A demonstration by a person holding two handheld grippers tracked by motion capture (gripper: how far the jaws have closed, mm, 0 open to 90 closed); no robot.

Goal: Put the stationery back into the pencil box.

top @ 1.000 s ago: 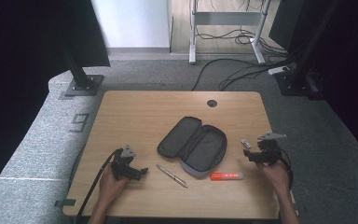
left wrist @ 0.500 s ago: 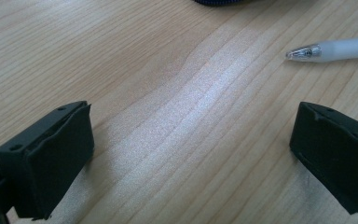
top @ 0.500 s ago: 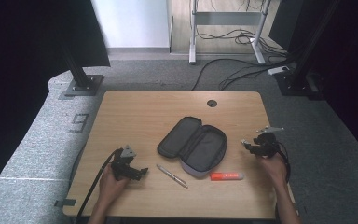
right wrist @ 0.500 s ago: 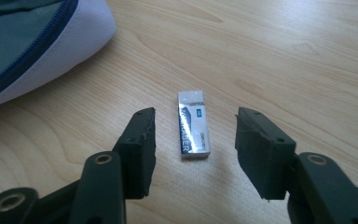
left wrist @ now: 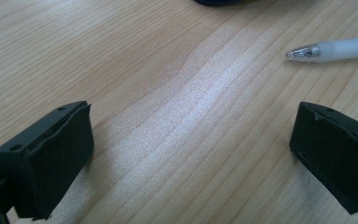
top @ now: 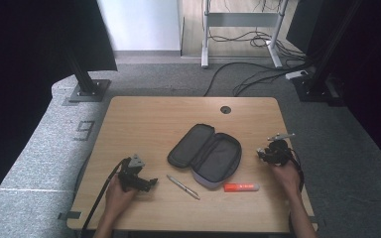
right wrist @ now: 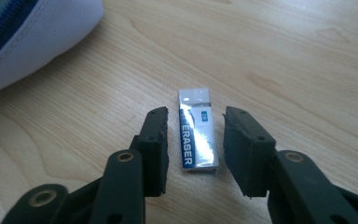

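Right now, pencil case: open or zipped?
Open. The pencil case lies spread flat on the table, both halves splayed with the dark lining facing up; nothing visible inside from the high view.

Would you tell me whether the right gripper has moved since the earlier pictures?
Yes. The right gripper has slid left toward the pencil case, its jaws closing around the eraser.

On my table (top: 144, 119): an open pencil case (top: 206, 154), a pen (top: 182, 186) and a red marker (top: 241, 187) just beside it.
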